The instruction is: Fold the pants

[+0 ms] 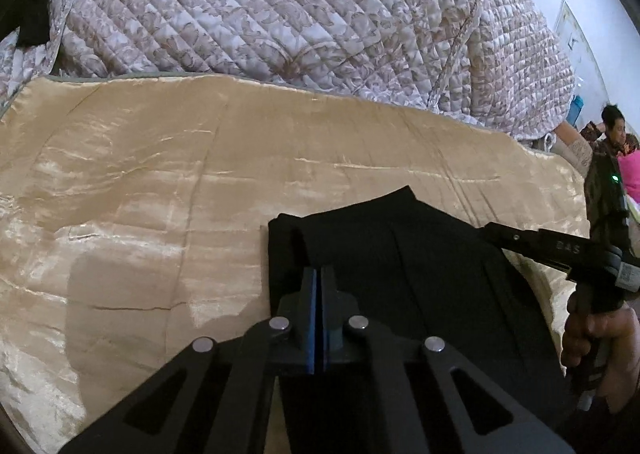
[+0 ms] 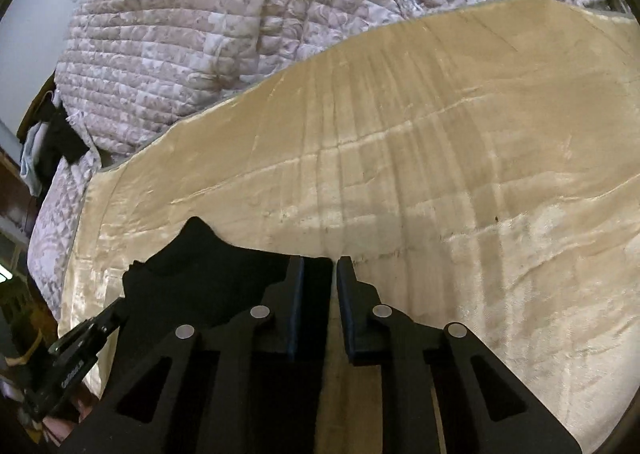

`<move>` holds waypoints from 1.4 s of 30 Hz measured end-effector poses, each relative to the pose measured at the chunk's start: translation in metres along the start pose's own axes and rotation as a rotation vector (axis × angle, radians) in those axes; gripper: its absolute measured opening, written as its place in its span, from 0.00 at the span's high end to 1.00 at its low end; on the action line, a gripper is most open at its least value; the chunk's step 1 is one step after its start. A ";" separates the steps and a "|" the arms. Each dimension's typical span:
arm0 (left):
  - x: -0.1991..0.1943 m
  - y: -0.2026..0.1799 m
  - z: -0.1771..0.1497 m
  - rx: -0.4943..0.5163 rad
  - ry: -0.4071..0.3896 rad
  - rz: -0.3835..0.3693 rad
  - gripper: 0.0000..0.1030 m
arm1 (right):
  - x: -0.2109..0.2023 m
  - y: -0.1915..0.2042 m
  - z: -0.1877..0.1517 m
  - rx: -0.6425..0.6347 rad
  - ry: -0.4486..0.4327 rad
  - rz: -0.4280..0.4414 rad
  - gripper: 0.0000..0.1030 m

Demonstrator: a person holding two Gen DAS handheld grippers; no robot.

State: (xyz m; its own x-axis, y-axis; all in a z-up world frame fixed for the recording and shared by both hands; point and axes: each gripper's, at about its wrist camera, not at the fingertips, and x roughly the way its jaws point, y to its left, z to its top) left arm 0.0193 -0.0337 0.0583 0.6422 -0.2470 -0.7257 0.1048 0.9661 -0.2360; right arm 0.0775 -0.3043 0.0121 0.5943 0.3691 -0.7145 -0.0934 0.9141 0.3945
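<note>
Black pants [image 1: 396,254] lie folded on a tan satin blanket [image 1: 160,182]. My left gripper [image 1: 319,274] is shut, its tips pressed together over the left edge of the pants; whether cloth is pinched between them is hidden. My right gripper [image 1: 494,232] reaches in from the right at the pants' right edge. In the right wrist view my right gripper [image 2: 319,266] is open, its jaws a small way apart over the right edge of the pants [image 2: 208,274]. The left gripper [image 2: 114,312] shows at the lower left, at the pants' far side.
A quilted floral bedspread [image 1: 304,6] is piled behind the tan blanket [image 2: 460,142]. A person [image 1: 614,126] sits at the far right. Dark clothes [image 2: 60,142] lie at the bed's left end. A hand [image 1: 600,334] holds the right gripper.
</note>
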 end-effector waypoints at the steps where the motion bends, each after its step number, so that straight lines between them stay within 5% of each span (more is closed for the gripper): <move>1: -0.003 0.001 0.000 -0.008 -0.005 -0.002 0.97 | -0.005 0.002 0.000 0.000 -0.007 0.005 0.84; 11: -0.078 -0.015 -0.026 0.058 -0.101 -0.142 0.97 | -0.086 0.055 -0.066 -0.245 -0.086 0.020 0.82; 15: -0.086 -0.029 -0.049 0.117 -0.073 -0.193 0.97 | -0.097 0.072 -0.105 -0.309 -0.067 0.045 0.82; 21: -0.068 -0.025 -0.076 0.139 0.013 -0.146 0.97 | -0.084 0.086 -0.140 -0.450 -0.017 0.003 0.82; 34: -0.087 -0.004 -0.073 0.060 -0.027 -0.095 0.92 | -0.100 0.079 -0.133 -0.397 -0.084 0.033 0.81; 37: -0.084 -0.004 -0.075 0.061 -0.016 -0.091 0.72 | -0.088 0.080 -0.137 -0.409 -0.028 0.001 0.81; 42: -0.084 0.000 -0.067 0.042 -0.002 -0.097 0.67 | -0.096 0.078 -0.126 -0.381 -0.063 0.020 0.69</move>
State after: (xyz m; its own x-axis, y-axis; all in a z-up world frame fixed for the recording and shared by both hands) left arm -0.0858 -0.0183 0.0761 0.6291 -0.3398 -0.6991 0.1989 0.9398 -0.2778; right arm -0.0880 -0.2475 0.0386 0.6360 0.3875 -0.6673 -0.3889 0.9079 0.1566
